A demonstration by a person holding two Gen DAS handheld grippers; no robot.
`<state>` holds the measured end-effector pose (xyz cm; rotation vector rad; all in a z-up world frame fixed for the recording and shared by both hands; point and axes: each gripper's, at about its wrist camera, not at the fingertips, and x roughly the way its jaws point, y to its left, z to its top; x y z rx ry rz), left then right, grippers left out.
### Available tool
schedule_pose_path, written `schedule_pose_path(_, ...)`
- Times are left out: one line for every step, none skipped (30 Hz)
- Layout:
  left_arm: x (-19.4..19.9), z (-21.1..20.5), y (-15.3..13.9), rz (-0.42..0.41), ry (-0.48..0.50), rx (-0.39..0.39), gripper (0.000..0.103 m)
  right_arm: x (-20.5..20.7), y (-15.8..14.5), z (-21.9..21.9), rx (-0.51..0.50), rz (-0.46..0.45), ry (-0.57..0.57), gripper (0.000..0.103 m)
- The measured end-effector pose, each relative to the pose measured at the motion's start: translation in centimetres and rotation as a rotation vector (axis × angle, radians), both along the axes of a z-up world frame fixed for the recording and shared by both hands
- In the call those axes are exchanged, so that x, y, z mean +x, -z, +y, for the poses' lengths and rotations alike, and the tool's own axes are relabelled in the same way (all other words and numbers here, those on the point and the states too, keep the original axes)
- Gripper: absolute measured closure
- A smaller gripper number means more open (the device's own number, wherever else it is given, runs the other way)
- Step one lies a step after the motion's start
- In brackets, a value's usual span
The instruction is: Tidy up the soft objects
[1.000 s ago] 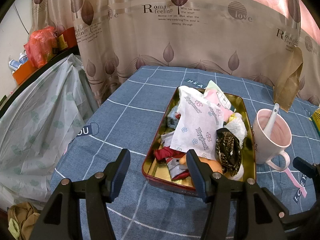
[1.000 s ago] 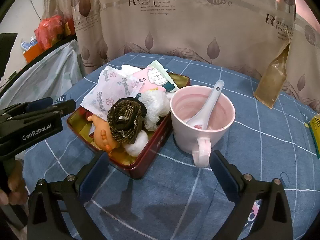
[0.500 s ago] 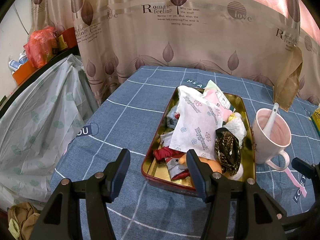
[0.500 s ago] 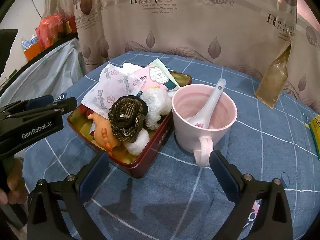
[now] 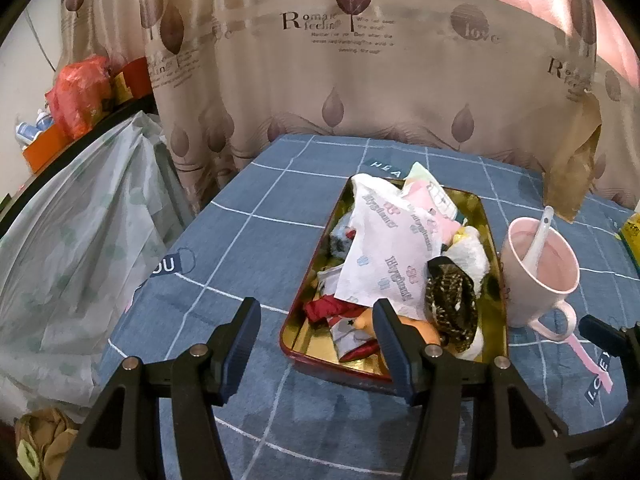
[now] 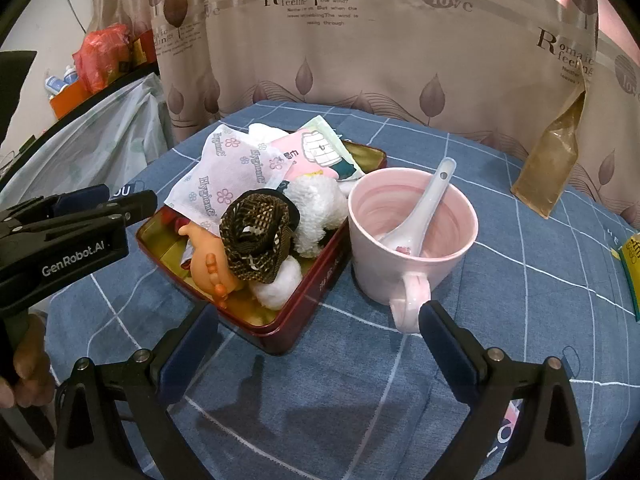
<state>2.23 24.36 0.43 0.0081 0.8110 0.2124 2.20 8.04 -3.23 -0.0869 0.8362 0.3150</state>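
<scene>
A red tin tray with a gold inside (image 5: 308, 322) (image 6: 320, 284) sits on the blue checked tablecloth. It holds a white printed tissue pack (image 5: 394, 248) (image 6: 232, 178), a pink packet (image 6: 310, 152), a white fluffy toy (image 5: 470, 254) (image 6: 316, 212), a brown woven hat (image 5: 452, 304) (image 6: 258, 236) on an orange doll (image 6: 204, 264), and red cloth (image 5: 324, 306). My left gripper (image 5: 314, 322) is open and empty, at the tray's near-left corner. My right gripper (image 6: 318, 326) is open and empty, before the tray's near corner and the mug.
A pink mug (image 5: 540, 272) (image 6: 412, 232) with a white spoon (image 6: 424, 204) stands right of the tray, touching it. A brown paper bag (image 6: 554, 152) leans on the curtain at the back right. A plastic-covered heap (image 5: 76, 248) lies left of the table.
Both grippers have stayed open. The right wrist view has shifted slightly, so tray and mug sit a little further right and lower; the left gripper has barely moved.
</scene>
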Motion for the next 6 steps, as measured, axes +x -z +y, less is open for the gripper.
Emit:
schedule_pose_path(-0.04,-0.08,0.04,-0.002,0.0,0.001,0.043,-0.04,-0.02,-0.03,-0.001,0.0,-0.001,0.004)
schedule_pose_path(-0.01,-0.12,0.0,-0.002,0.0,0.003,0.043,-0.03,-0.03,-0.04,-0.001,0.0,-0.002,0.004)
schedule_pose_path(0.08,-0.1,-0.04,-0.001,0.001,0.003,0.043,-0.11,-0.02,-0.01,-0.002,-0.001,-0.003,0.004)
schedule_pose_path(0.07,-0.12,-0.04,0.0,0.001,0.003,0.043,-0.04,-0.03,0.0,-0.001,-0.001,-0.001,0.004)
schedule_pose_path(0.07,-0.13,-0.06,-0.001,-0.002,0.006,0.043,-0.01,-0.04,0.01,0.0,-0.001,-0.001,0.004)
schedule_pose_path(0.07,-0.15,-0.07,0.0,-0.004,0.007,0.043,0.0,-0.04,0.04,0.0,0.0,0.0,0.004)
